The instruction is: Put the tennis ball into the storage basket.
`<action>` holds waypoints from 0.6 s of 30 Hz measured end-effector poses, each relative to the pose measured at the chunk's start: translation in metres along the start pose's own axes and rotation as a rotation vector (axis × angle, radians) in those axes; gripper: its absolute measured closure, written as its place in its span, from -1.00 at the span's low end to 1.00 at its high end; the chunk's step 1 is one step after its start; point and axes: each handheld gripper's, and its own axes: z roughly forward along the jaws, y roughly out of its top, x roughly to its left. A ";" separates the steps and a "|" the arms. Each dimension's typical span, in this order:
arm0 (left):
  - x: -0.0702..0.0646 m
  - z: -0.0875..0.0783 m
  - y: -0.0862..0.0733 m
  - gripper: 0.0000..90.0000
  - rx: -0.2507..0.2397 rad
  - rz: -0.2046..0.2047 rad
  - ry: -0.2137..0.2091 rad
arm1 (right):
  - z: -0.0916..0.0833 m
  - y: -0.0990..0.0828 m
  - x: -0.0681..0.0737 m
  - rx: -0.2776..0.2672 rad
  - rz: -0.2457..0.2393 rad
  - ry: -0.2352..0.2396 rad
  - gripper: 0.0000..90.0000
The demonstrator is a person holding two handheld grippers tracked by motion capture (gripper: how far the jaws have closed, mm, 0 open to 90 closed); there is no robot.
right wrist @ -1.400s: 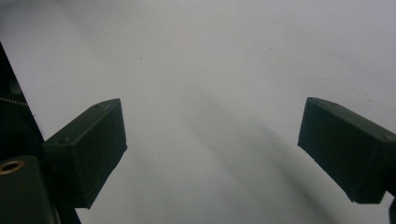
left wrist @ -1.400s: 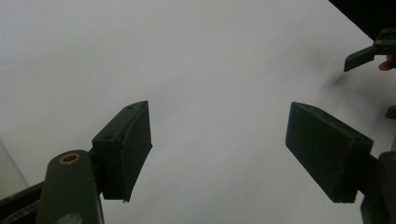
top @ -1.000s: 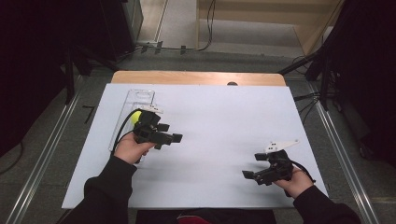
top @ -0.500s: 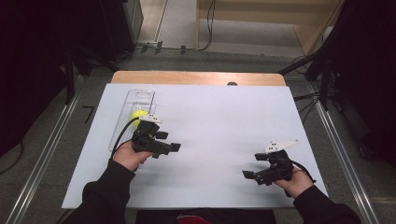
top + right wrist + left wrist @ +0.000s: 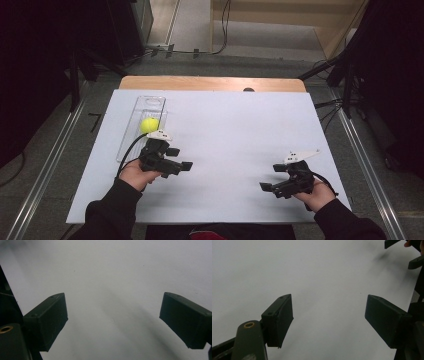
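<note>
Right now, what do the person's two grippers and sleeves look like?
Both are black pistol-shaped tools. The left gripper trails a black cable and carries a pale three-cornered plate; the right gripper has a similar plate. Their pads are flat, dark, rectangular blocks. A brass-coloured ring marks one jaw arm. Sleeves are black.

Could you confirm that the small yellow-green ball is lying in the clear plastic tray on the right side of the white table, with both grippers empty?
Not quite: the small yellow-green ball does lie in the clear plastic tray, but that tray is on the left side of the white table, as the high view shows. The left gripper and the right gripper are indeed empty.
</note>
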 end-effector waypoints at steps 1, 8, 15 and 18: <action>-0.001 0.000 -0.001 -0.48 0.005 0.006 0.001 | 0.000 0.000 0.000 0.001 0.001 -0.001 -0.87; -0.002 0.004 -0.008 -0.48 0.021 -0.001 -0.014 | 0.000 0.000 0.000 0.000 0.004 -0.001 -0.87; -0.003 0.004 -0.016 -0.48 0.032 0.007 -0.016 | 0.000 0.000 0.000 0.000 0.005 0.000 -0.87; -0.002 0.003 -0.019 -0.48 0.041 0.009 -0.020 | 0.000 0.000 0.000 -0.001 0.008 -0.002 -0.87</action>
